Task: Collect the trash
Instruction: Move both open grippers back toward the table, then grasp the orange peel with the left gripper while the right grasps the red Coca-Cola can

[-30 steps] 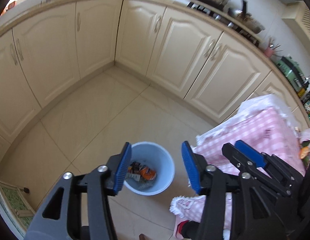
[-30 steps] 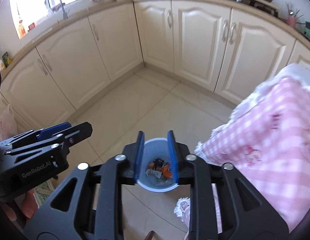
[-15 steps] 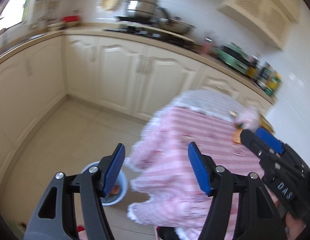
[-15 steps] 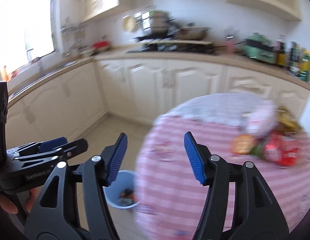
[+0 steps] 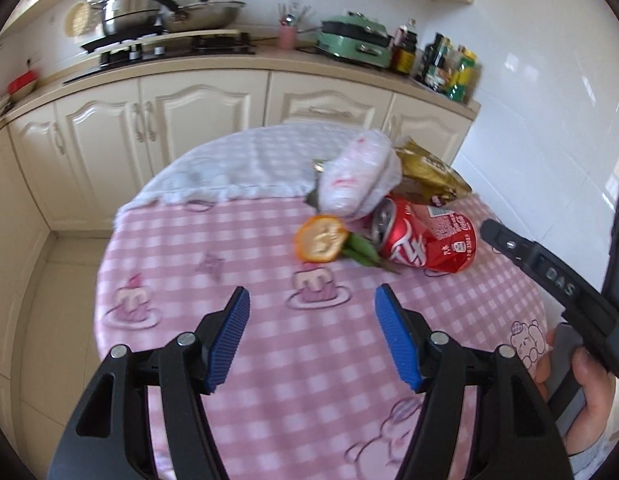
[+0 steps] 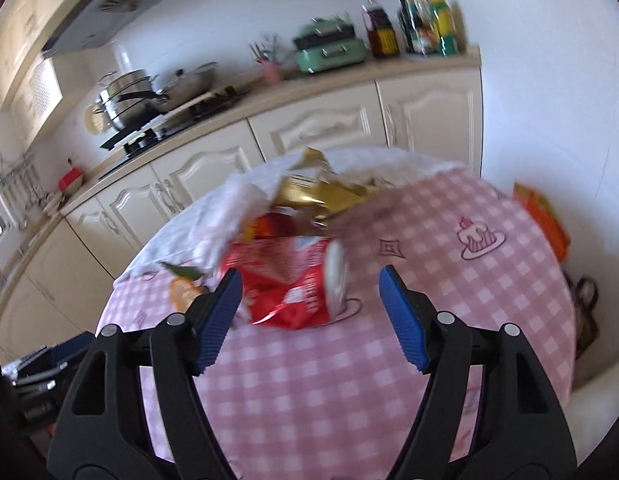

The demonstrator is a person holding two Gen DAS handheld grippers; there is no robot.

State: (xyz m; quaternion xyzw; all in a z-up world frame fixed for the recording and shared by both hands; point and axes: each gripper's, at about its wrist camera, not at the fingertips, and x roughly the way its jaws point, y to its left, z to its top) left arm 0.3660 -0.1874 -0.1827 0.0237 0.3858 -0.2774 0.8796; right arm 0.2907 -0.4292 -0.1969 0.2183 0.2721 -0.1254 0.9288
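While the trash lies heaped on the far half of the round table [image 5: 245,248], a crushed red can [image 5: 425,242] rests on its side at the front of the heap, with an orange peel [image 5: 320,239] and green leaves [image 5: 361,254] touching its left end, a crumpled white bag [image 5: 359,178] behind it and a gold wrapper [image 5: 429,174] behind that. Both claws hang above the pink checked cloth with nothing between their blue pads. The left gripper [image 5: 311,334] stands wide open, near the heap but short of it, over bare cloth. The right gripper [image 6: 311,314] has just been spreading its jaws and is now released and wide; in its own blurred view the can [image 6: 293,284] sits just beyond the left pad, apart from it. From the left view the right gripper's black body [image 5: 549,284] shows at the table's right edge, held by a hand [image 5: 589,384]. Behind the table run cream cabinets [image 5: 205,120] and a counter with 2 pots.
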